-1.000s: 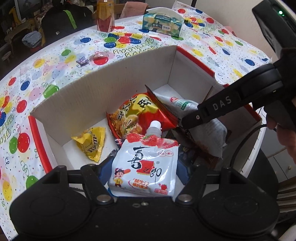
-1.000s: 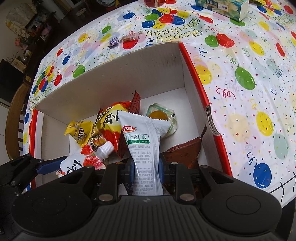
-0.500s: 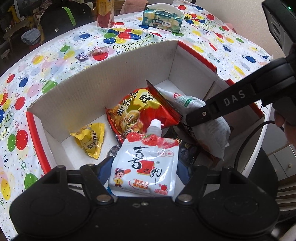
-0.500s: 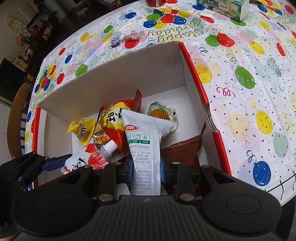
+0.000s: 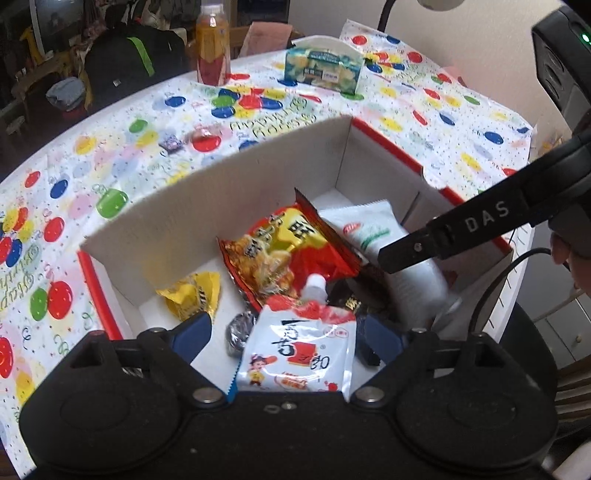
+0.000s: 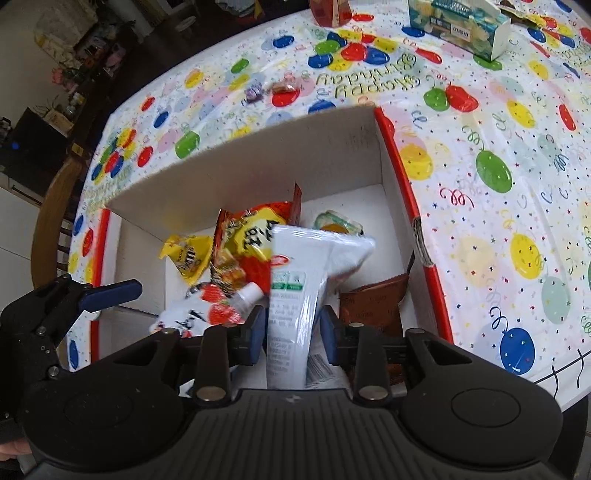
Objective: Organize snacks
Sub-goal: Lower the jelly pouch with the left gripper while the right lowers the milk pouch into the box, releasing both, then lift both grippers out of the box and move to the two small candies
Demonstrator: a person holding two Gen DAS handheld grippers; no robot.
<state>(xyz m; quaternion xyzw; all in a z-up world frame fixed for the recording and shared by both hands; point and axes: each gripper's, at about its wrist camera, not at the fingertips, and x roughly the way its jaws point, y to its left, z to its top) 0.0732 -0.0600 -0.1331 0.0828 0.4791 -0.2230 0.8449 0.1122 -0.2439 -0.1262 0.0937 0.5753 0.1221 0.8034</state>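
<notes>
A white cardboard box (image 5: 221, 177) (image 6: 258, 166) with red edges holds the snacks. My left gripper (image 5: 286, 332) stands open around a white and red spout pouch (image 5: 299, 354) (image 6: 184, 317), and a gap shows beside its left pad. My right gripper (image 6: 293, 328) is shut on a white packet with green print (image 6: 295, 295) (image 5: 373, 229), held upright over the box's right part. Inside lie a red and yellow chip bag (image 5: 280, 251) (image 6: 251, 243), a yellow candy packet (image 5: 192, 295) (image 6: 188, 254), a brown packet (image 6: 373, 306) and a jelly cup (image 6: 336, 223).
The balloon-print tablecloth (image 6: 480, 166) covers the table. A tissue box (image 5: 325, 68) (image 6: 458, 26) and a juice bottle (image 5: 212, 48) stand at the far edge. Two wrapped candies (image 5: 171, 142) (image 6: 286, 86) lie beyond the box. A foil ball (image 5: 236, 330) sits in the box.
My left gripper's fingers have spread and let go of the spout pouch, which has tilted. The white packet in my right gripper shifted slightly. Both grippers have pulled back a little.
</notes>
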